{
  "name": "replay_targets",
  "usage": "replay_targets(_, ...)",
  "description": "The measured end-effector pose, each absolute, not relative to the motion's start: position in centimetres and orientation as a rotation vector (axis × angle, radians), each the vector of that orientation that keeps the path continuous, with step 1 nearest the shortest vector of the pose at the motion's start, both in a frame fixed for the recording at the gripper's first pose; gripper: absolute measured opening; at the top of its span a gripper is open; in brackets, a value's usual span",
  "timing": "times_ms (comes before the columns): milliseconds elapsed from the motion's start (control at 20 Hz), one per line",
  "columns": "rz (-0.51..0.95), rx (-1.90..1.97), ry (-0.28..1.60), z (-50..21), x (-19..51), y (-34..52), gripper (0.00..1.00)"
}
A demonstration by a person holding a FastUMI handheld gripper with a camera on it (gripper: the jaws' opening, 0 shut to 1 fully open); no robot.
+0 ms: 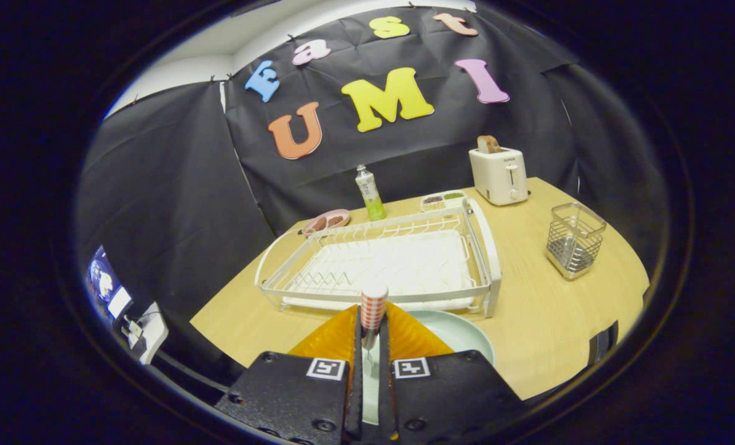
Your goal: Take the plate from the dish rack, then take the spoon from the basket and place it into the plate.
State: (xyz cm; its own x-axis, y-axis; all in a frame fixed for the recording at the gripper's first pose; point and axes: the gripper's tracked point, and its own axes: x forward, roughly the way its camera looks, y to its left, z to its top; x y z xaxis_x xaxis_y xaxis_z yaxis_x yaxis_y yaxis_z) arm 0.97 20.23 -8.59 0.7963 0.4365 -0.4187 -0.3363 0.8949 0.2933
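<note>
My gripper [372, 337] is shut on the spoon [373, 306], whose red-and-white checked handle sticks up between the two fingers. Right under and beyond the fingers lies the pale green plate [460, 330] on the wooden table, in front of the dish rack. The white wire dish rack [386, 262] stands just beyond the plate with nothing in it. To the right of the rack sits the metal wire basket [574, 240].
A white toaster [499, 175] with a slice in it stands at the back right. A green-and-white bottle [370, 193], a pink dish [326, 222] and a small divided tray [442, 199] sit behind the rack. The table's front edge [243, 358] runs close to the fingers.
</note>
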Motion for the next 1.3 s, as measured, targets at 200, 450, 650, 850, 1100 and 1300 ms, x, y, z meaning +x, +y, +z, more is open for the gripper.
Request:
replay_targets(200,0.402,0.198,0.460,-8.1,1.3,19.4,0.33)
replay_targets(450,0.312,0.110,0.319,-5.6,2.3,17.0,0.98)
replay_targets(650,0.262,0.062,0.211,-3.3,1.8,15.8,1.00)
replay_targets(850,0.191,0.028,0.115,-1.3,1.2,13.7,1.00)
replay_targets(1100,0.096,0.011,-0.005,1.2,-0.7,11.0,1.00)
replay_targets(1300,0.055,-0.007,-0.053,1.4,-2.8,9.3,1.00)
